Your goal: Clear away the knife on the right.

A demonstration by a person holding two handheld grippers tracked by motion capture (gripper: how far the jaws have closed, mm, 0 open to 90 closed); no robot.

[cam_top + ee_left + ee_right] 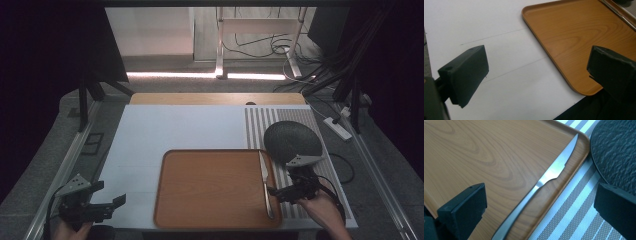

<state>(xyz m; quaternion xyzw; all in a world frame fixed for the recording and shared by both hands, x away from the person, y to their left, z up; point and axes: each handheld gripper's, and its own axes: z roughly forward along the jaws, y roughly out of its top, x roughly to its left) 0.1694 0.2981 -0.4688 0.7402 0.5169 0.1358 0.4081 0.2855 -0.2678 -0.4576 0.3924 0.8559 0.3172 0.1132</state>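
Knife (544, 180) lying along right edge of wooden tray (210, 190), handle between spread jaws of right hand-held gripper (280, 192). Approaching for pickup; closing on handle likely next. Left hand-held gripper (107, 207) idling, jaws apart.

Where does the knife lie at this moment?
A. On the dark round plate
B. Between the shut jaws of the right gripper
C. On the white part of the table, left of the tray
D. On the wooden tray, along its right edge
D: the knife lies flat on the wooden tray along its right edge, beside the dark round plate, while the right gripper is open over its handle.
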